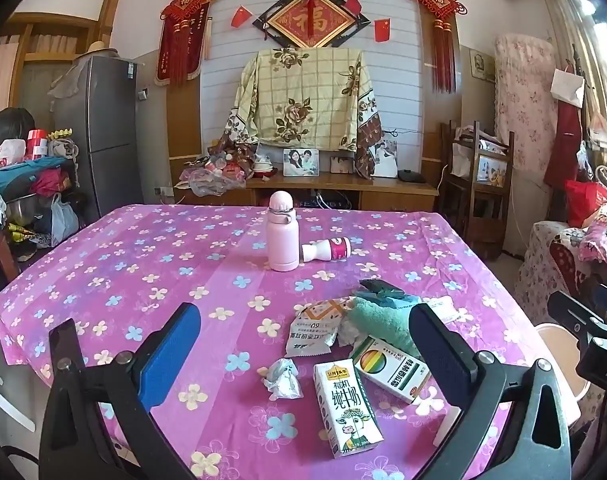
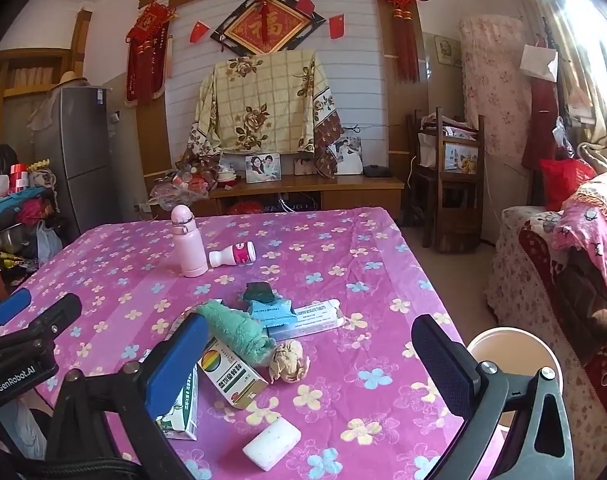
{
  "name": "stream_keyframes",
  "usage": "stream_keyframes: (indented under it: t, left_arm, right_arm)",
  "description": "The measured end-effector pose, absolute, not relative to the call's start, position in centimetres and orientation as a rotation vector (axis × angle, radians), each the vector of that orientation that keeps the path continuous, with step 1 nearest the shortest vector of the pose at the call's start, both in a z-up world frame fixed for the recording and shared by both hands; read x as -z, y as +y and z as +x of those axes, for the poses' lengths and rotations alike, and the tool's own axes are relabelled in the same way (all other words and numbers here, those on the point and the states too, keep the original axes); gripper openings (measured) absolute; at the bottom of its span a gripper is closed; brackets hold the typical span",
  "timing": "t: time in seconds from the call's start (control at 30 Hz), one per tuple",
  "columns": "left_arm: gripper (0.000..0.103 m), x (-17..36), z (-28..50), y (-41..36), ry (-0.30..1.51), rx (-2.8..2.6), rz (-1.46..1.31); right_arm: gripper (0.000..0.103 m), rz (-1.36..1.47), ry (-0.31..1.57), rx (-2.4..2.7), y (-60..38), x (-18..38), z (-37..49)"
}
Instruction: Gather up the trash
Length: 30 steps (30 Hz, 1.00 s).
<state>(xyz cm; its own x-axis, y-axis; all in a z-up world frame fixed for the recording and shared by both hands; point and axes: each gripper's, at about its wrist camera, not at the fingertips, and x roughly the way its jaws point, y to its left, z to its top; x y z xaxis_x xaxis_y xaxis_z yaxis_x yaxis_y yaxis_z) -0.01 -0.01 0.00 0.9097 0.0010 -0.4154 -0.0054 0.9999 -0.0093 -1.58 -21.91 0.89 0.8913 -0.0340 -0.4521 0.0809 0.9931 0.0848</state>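
A pile of trash lies on the pink flowered tablecloth [image 1: 183,264]. Between my open left gripper's [image 1: 303,312] fingers I see a milk carton [image 1: 345,408], a rainbow-printed box [image 1: 389,368], a crumpled silvery scrap [image 1: 283,376] and a snack wrapper [image 1: 313,326]. My right gripper [image 2: 308,322] is open too, hovering over a brown paper ball [image 2: 289,360] and a white block [image 2: 271,442]. The rainbow box [image 2: 231,376] and milk carton [image 2: 179,412] lie by its left finger. Neither gripper touches anything.
A green towel [image 2: 235,328], blue packet [image 2: 271,312] and tablet strip [image 2: 315,316] lie mid-table. A pink flask [image 2: 187,244] stands at the back beside a toppled small bottle [image 2: 233,254]. A round beige bin [image 2: 511,356] sits off the table's right edge, near a sofa [image 2: 563,260].
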Motion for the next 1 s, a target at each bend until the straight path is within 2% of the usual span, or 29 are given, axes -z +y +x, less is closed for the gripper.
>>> stream_keyframes:
  t: [1.0]
  left_arm:
    - [0.103, -0.29, -0.52, -0.78, 0.415, 0.0, 0.002]
  right_arm:
    - [0.103, 0.097, 0.474, 0.063, -21.86, -0.81, -1.46]
